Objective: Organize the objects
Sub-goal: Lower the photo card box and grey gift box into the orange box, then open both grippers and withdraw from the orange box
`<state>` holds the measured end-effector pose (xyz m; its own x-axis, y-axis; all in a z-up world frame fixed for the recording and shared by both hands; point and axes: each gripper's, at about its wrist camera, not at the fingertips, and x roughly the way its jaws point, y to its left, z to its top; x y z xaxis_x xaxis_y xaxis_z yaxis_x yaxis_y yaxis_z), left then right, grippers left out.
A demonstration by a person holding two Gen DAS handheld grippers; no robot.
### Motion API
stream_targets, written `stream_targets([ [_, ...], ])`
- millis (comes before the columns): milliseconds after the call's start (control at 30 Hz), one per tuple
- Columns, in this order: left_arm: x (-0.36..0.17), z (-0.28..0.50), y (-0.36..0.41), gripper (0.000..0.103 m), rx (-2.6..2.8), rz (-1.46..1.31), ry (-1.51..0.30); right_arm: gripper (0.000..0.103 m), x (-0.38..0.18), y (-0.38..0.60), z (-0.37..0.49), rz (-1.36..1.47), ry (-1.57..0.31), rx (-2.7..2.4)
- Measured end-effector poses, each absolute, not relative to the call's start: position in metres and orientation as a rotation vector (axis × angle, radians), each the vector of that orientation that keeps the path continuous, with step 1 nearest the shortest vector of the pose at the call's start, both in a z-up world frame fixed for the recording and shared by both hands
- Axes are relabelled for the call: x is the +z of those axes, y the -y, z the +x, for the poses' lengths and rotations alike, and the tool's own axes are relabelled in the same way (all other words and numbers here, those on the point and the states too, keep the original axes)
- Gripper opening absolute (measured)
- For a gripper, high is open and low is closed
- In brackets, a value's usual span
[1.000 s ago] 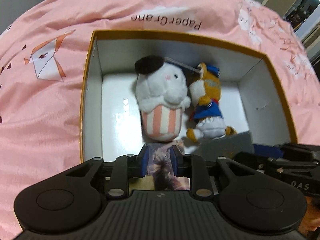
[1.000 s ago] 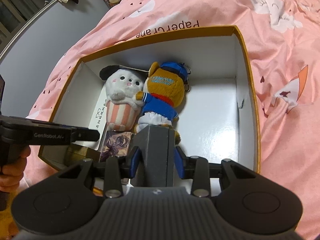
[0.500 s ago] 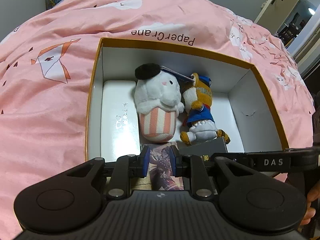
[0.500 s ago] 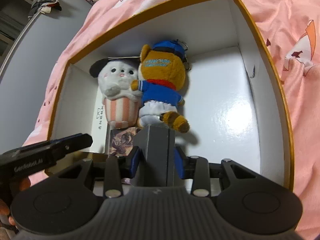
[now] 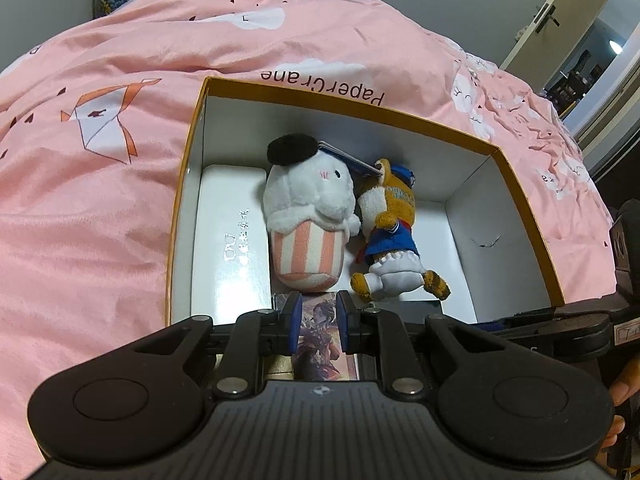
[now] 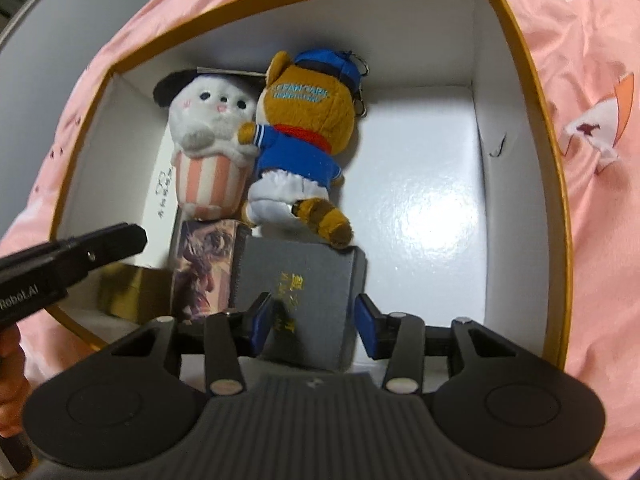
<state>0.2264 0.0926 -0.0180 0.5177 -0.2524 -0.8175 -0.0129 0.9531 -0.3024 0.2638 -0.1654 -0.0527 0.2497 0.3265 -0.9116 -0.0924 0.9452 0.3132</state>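
Dim indoor light, glare on box floor (image 6: 432,216), fisheye-warped edges.

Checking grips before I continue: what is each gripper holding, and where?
Left gripper is shut on the picture box, at its sides near the top end. Right gripper is open, holding nothing; the grey box sits between its fingers.

A bed covered with a pink duvet (image 5: 120,208) printed with white clouds, orange paper cranes and the words "Paper Crane". Resting directly on the duvet is an open cardboard box (image 5: 532,216), orange-rimmed with white inner walls.
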Motion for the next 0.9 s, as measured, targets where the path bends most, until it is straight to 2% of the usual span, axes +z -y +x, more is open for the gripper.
stream_targets([
  [133,-0.019,0.224,-0.094,0.021,-0.156,-0.302,-1.019,0.049,-0.053,0.164,0.266,0.175,-1.284,0.299],
  [200,-0.019,0.224,-0.094,0.021,-0.159,-0.305,-1.017,0.033,-0.054,0.160,0.266,0.156,-1.290,0.319],
  [267,-0.019,0.224,-0.094,0.021,-0.160,-0.305,-1.021,0.031,-0.055,0.155,0.265,0.135,-1.283,0.347],
  [733,-0.018,0.224,-0.091,0.021,-0.171,-0.300,-1.003,0.030,-0.054,0.146,0.264,0.078,-1.254,0.382],
  [900,-0.003,0.218,-0.084,0.021,-0.184,-0.276,-0.964,0.031,-0.031,0.146,0.254,0.014,-1.150,0.370],
])
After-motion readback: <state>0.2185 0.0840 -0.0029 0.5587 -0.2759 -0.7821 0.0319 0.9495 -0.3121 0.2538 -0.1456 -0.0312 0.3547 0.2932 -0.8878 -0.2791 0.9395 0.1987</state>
